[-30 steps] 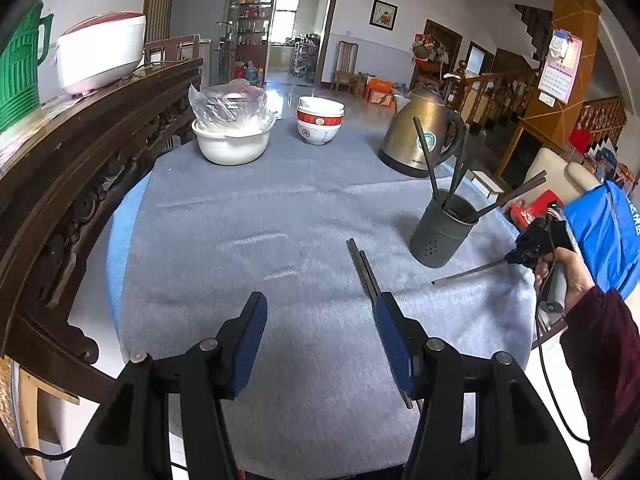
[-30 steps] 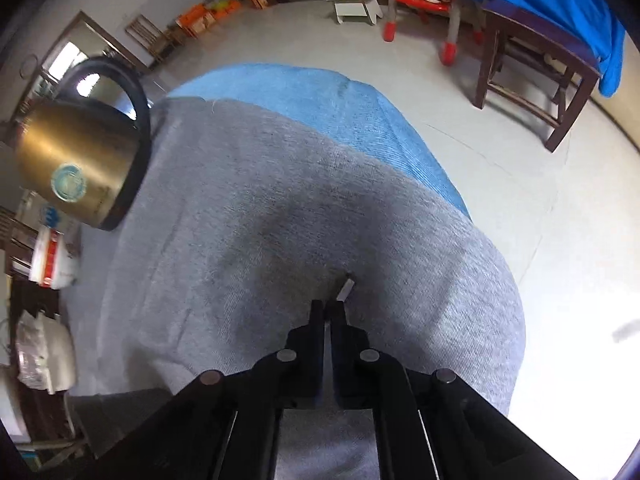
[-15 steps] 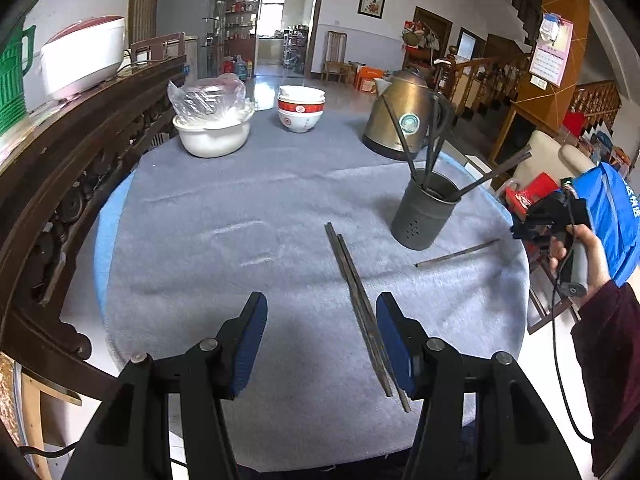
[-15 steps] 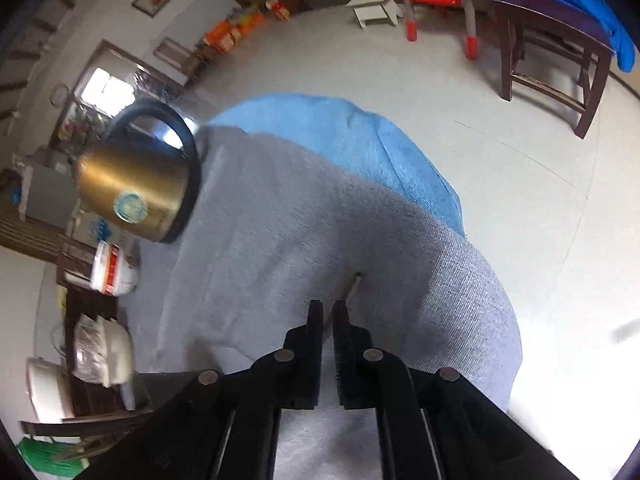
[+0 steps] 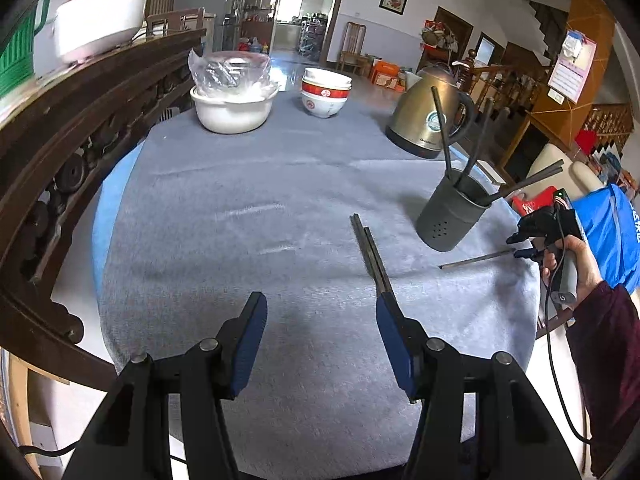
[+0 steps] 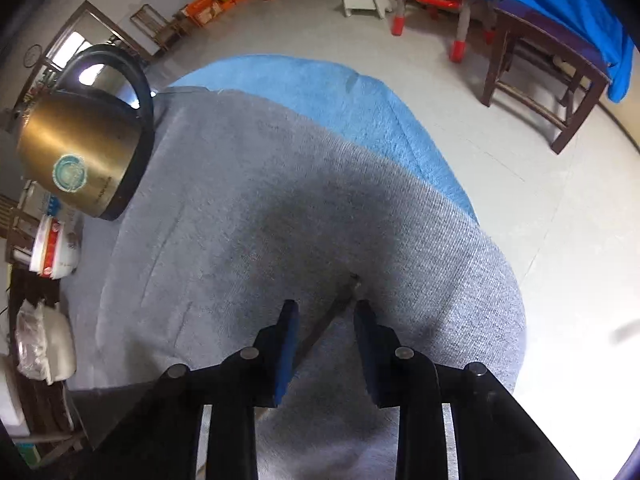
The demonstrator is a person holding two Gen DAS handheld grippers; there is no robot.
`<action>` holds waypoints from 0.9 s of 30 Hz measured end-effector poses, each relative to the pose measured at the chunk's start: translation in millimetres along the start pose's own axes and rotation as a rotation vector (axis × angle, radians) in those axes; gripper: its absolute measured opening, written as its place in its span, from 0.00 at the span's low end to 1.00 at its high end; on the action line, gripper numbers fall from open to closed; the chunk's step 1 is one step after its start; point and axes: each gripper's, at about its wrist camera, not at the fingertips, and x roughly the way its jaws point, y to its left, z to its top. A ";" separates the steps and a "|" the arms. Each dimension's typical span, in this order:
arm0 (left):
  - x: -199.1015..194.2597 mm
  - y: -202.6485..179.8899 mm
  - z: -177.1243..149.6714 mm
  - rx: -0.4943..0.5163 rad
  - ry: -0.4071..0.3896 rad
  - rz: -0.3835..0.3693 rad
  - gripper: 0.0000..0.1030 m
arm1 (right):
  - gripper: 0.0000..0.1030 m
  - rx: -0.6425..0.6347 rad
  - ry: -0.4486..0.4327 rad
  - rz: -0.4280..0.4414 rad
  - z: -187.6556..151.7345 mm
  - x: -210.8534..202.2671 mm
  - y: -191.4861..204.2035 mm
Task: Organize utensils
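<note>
We've got the right gripper (image 6: 326, 312) spread wide, a lone chopstick (image 6: 334, 314) lying between its fingers toward twelve o'clock; our left gripper (image 5: 320, 312) gapes too, a chopstick pair (image 5: 370, 252) at one o'clock; the holder (image 5: 450, 216) stands beyond.

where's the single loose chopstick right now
In the left wrist view the single chopstick lies flat on the grey cloth, right side, just below the holder, at the right gripper.

A lived-in home: dining table (image 5: 248, 184) with bowls (image 5: 326, 94), kettle (image 5: 430, 120), staircase (image 5: 608, 120) behind.
</note>
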 end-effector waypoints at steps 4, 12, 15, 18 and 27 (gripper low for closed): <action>4.7 0.9 0.2 -0.001 0.007 -0.011 0.56 | 0.31 -0.067 -0.020 -0.105 0.2 0.9 20.0; 3.1 8.7 2.0 -0.027 0.007 -0.006 0.56 | 0.09 -0.196 -0.135 -0.203 -15.8 2.7 36.7; 1.9 7.6 1.9 -0.024 0.008 0.002 0.56 | 0.06 -0.193 -0.198 -0.140 -21.8 -12.9 27.7; 1.5 1.7 0.8 -0.010 0.014 0.001 0.56 | 0.06 -0.148 -0.247 -0.012 -22.8 -33.2 13.3; -2.2 -23.7 -3.6 0.043 0.023 -0.011 0.56 | 0.06 -0.110 -0.486 0.310 -34.4 -127.1 -19.5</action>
